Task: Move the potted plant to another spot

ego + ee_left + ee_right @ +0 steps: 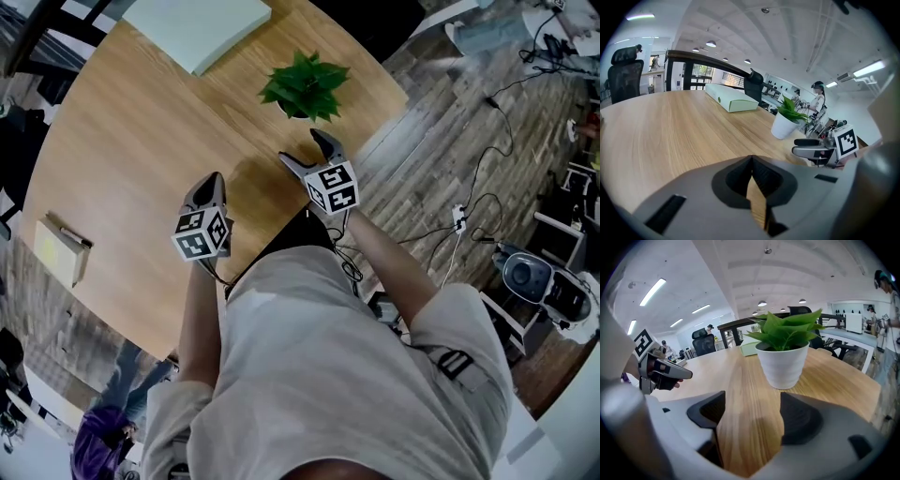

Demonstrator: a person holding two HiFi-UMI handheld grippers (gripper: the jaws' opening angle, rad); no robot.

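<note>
My right gripper (750,425) has its jaws spread wide apart, and only bare wood shows in the gap between them; it holds nothing. The potted plant (783,359) stands upright just ahead of the jaws, in the centre of the right gripper view, close to but clear of both pads. In the head view this gripper (307,152) sits at mid-frame with the plant (305,86) just above it, near the right-hand edge of the round table (141,150). From up here the leaves cover almost all of the white pot, so I see only a sliver of it.

My left gripper (752,159) is closed and empty: the tips meet at a point, with only a thin wedge of tabletop showing behind them. In the head view it (208,192) hovers left of centre, foreshortened so its jaws are hard to read there. The left gripper view shows the plant (786,123) off to the right of centre, with my right gripper's side (815,147) lower right, partly cut by my own housing.

A pale green flat box (197,28) lies at the upper left, cropped by the frame's top. A notepad (61,248) lies at the table's left edge. My torso hides the table's near rim. Cables (469,216) trail over the floor at right.
</note>
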